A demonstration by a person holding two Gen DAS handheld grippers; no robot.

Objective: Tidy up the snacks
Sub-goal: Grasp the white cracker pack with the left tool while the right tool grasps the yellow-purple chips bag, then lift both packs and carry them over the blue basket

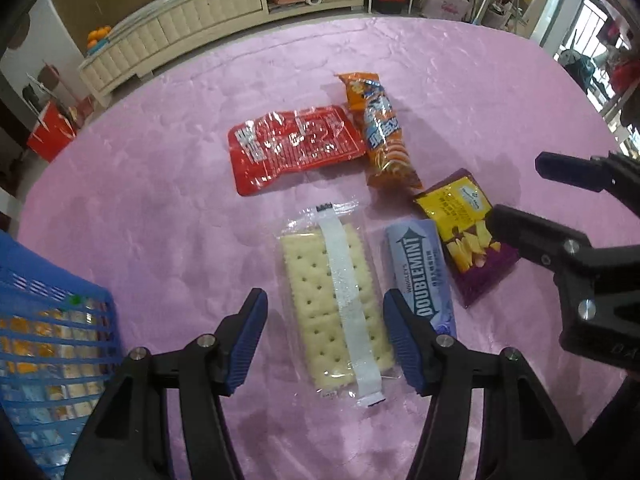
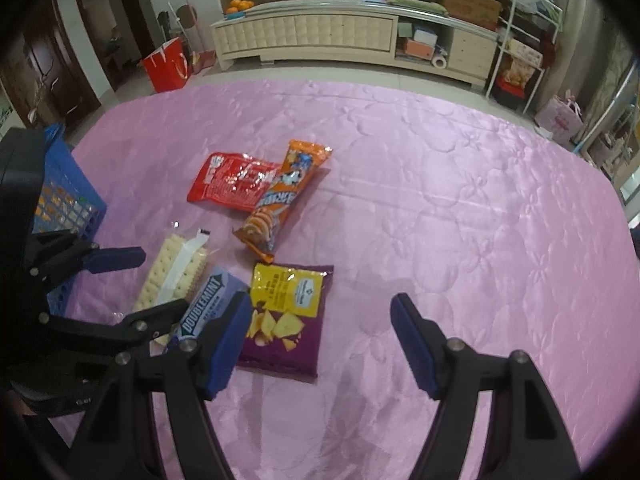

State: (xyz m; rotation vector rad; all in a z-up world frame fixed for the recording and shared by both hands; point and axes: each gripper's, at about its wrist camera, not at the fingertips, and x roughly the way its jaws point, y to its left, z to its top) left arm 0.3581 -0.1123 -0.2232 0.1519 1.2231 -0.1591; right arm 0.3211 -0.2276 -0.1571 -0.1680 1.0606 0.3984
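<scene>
Several snacks lie on the pink tablecloth (image 1: 160, 200). A clear cracker pack (image 1: 336, 308) lies between the fingers of my open left gripper (image 1: 325, 340), which hovers over it. A Doublemint gum pack (image 1: 428, 276) lies right of it, then a yellow-purple chip bag (image 1: 468, 236). A red packet (image 1: 292, 144) and an orange biscuit roll (image 1: 384, 136) lie farther back. My right gripper (image 2: 320, 340) is open and empty, its left finger beside the chip bag (image 2: 286, 320). A blue basket (image 1: 48, 340) holding snacks stands at the left.
The basket also shows at the left edge in the right wrist view (image 2: 68, 196). Beyond the table stand a cream cabinet (image 2: 320, 32), a red paper bag (image 2: 166, 66) and a white shelf rack (image 2: 520, 44).
</scene>
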